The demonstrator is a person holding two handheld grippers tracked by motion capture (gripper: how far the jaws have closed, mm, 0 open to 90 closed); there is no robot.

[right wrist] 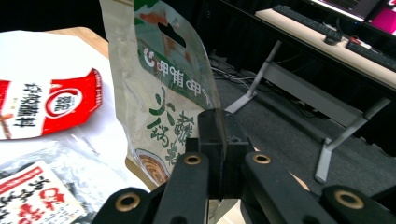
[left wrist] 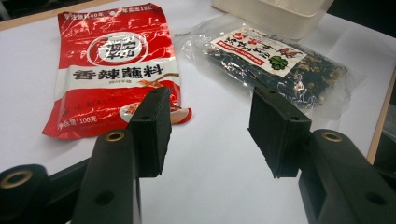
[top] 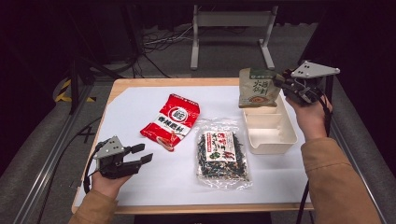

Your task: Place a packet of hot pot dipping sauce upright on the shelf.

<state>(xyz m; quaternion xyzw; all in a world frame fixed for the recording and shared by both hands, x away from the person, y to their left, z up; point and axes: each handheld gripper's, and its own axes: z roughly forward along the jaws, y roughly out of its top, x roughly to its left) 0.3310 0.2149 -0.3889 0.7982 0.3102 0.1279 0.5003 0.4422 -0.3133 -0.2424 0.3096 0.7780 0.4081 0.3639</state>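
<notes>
My right gripper (top: 281, 82) is shut on the edge of a beige and green sauce pouch (top: 258, 87), which hangs above the far end of the cream divided tray (top: 272, 131). In the right gripper view the pouch (right wrist: 163, 84) stands upright, pinched between the jaws of the right gripper (right wrist: 219, 140). My left gripper (top: 142, 154) rests at the table's near left, open, with nothing between its fingers. Ahead of the left gripper (left wrist: 210, 130) lie a red seasoning packet (left wrist: 112, 65) and a clear bag of dried seaweed (left wrist: 280, 60). The red packet (top: 171, 121) and the seaweed bag (top: 221, 153) lie flat on the white sheet.
The white sheet (top: 140, 186) covers a wooden table (top: 140, 83). Grey metal rails run along both sides. A white desk frame (top: 231, 28) and cables stand on the floor beyond the far edge.
</notes>
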